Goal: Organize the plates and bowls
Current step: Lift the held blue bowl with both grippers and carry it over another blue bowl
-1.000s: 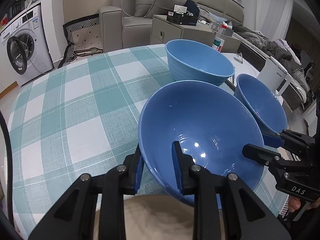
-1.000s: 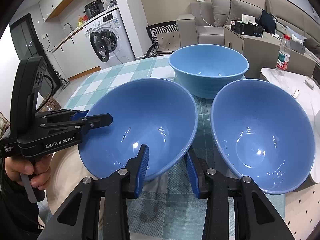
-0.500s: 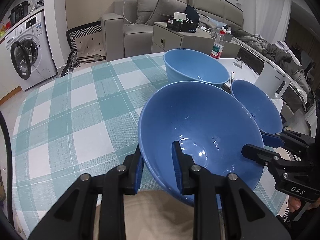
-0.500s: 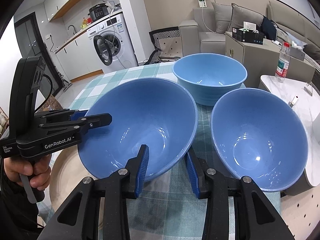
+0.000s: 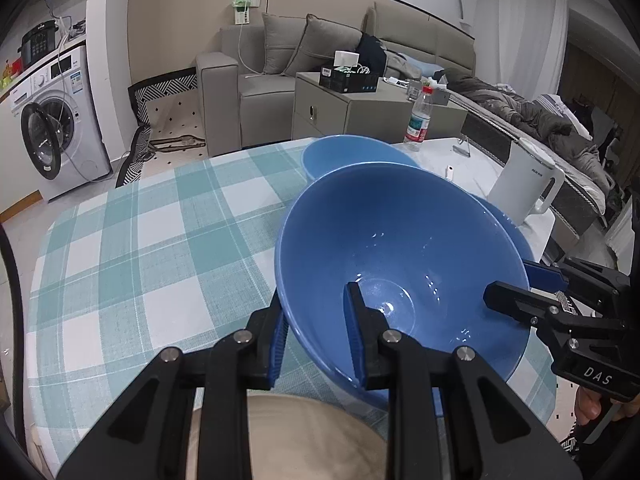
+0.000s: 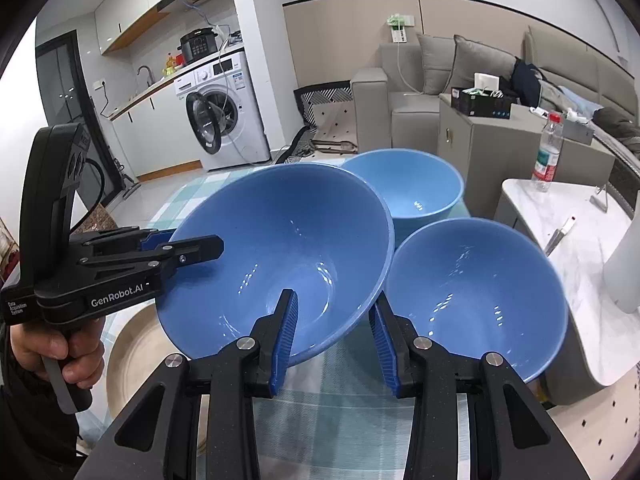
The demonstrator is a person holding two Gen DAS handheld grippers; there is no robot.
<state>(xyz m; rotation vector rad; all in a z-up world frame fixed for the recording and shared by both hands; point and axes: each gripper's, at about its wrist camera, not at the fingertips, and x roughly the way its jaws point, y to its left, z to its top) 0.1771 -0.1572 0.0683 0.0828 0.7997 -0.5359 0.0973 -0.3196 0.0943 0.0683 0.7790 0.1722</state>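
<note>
Both grippers clamp the rim of the big blue bowl [image 6: 280, 248]: the right gripper [image 6: 332, 336] at its near edge, the left gripper [image 6: 192, 246] from the left side. Second bowl [image 6: 476, 296] sits just right, third bowl [image 6: 416, 184] behind.

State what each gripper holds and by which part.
Both hold the same large blue bowl by its rim: the left gripper on the rim's near-left edge, the right gripper on the near-right, each with one finger inside the bowl.
</note>
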